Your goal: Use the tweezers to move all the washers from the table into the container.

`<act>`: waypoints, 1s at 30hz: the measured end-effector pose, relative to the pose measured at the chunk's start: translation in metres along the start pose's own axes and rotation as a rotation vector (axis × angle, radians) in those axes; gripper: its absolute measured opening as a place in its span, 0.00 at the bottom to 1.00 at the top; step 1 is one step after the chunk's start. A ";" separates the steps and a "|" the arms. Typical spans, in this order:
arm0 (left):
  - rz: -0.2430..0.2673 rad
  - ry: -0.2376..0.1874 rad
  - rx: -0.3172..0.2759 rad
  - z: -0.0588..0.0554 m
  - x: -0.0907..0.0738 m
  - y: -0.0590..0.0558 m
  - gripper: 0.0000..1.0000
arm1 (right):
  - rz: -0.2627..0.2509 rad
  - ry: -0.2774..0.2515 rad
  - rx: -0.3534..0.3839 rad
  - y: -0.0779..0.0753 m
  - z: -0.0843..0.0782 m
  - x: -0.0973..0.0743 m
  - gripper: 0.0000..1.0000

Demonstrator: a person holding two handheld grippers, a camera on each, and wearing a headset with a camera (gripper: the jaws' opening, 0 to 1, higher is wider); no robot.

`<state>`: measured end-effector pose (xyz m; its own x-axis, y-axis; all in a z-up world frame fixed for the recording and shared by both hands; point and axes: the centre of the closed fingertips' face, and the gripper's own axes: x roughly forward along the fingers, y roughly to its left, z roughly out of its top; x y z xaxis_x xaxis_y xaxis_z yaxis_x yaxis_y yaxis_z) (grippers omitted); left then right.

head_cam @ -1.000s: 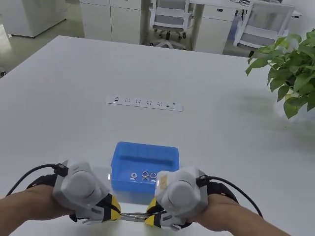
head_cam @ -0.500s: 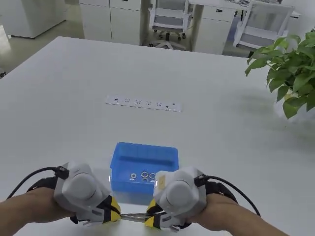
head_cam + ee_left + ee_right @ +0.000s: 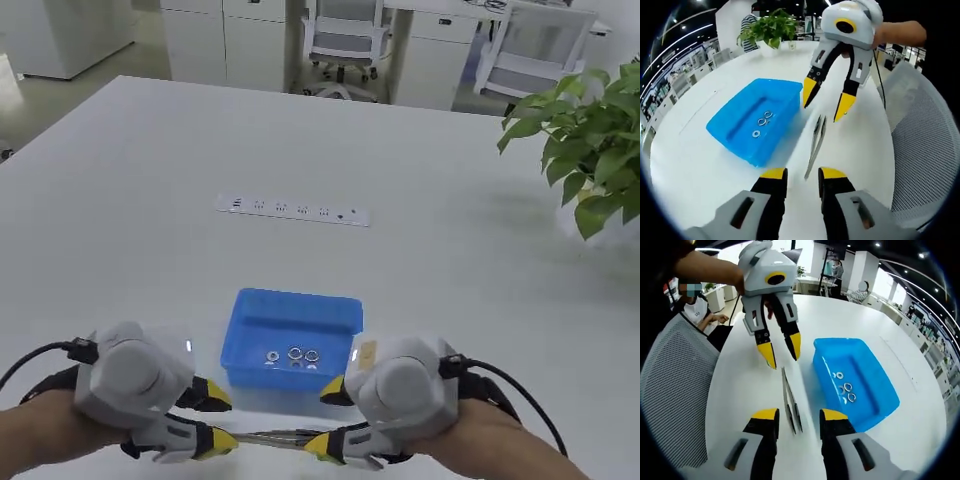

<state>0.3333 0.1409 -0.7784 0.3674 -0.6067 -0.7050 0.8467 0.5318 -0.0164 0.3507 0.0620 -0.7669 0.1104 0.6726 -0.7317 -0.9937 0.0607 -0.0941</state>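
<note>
Tweezers point(image 3: 815, 145) lie on the bench point(image 3: 695, 170) between the left hand-held gripper point(image 3: 802, 173) and the right hand-held gripper point(image 3: 824, 102), both spread and empty; perhaps four washers point(image 3: 762, 120) in the container point(image 3: 737, 144).

This is an open-plan office. A broad white table point(image 3: 450, 250) has a white power strip point(image 3: 293, 210) set flat into its top. Beyond its far edge stand wheeled swivel chairs point(image 3: 345, 35) with mesh backs and a row of white cabinets point(image 3: 225, 40). A leafy potted plant point(image 3: 590, 130) sits at the table's right side. The left gripper view shows a grey mesh chair back point(image 3: 925, 150) close by, and the right gripper view shows recessed ceiling lights point(image 3: 920, 255) over more desks.
</note>
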 end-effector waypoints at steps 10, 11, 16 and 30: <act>0.079 -0.166 -0.083 0.021 -0.032 -0.002 0.59 | -0.168 -0.118 0.118 -0.024 0.003 -0.049 0.55; 0.084 -0.178 -0.085 0.024 -0.036 -0.003 0.60 | -0.182 -0.128 0.132 -0.025 0.002 -0.053 0.57; 0.118 -0.210 -0.081 0.033 -0.046 -0.007 0.69 | -0.242 -0.177 0.177 -0.028 0.000 -0.074 0.65; 0.200 -0.286 -0.097 0.042 -0.070 -0.016 0.98 | -0.311 -0.244 0.226 -0.007 -0.017 -0.103 0.87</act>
